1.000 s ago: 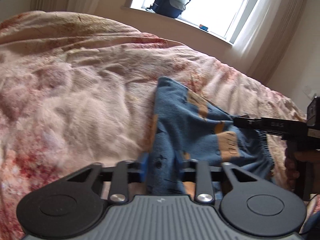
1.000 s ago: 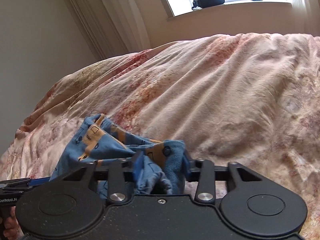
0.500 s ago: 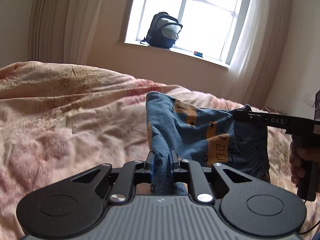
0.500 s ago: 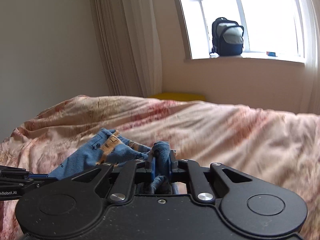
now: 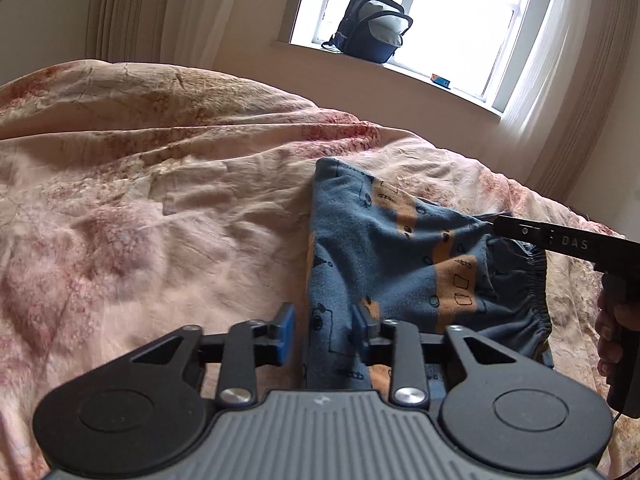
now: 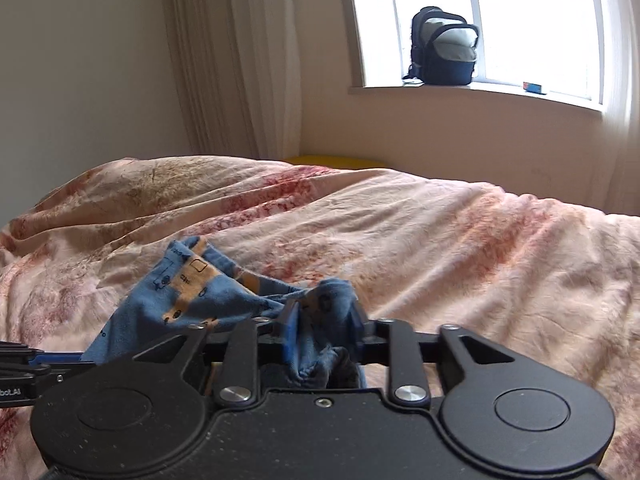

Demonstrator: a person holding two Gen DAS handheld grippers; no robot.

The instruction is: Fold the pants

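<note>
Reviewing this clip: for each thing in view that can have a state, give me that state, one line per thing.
Pants: folded over, lying on the bed, fabric between both tongs.
Left tongs: jaws opening, a gap beside the left pad, cloth between them.
Right tongs: jaws opening, bunched cloth between them.
Bedspread: spread over the bed, wrinkled.
Backpack: upright on the windowsill, top open.
Curtains: drawn aside from the window.
</note>
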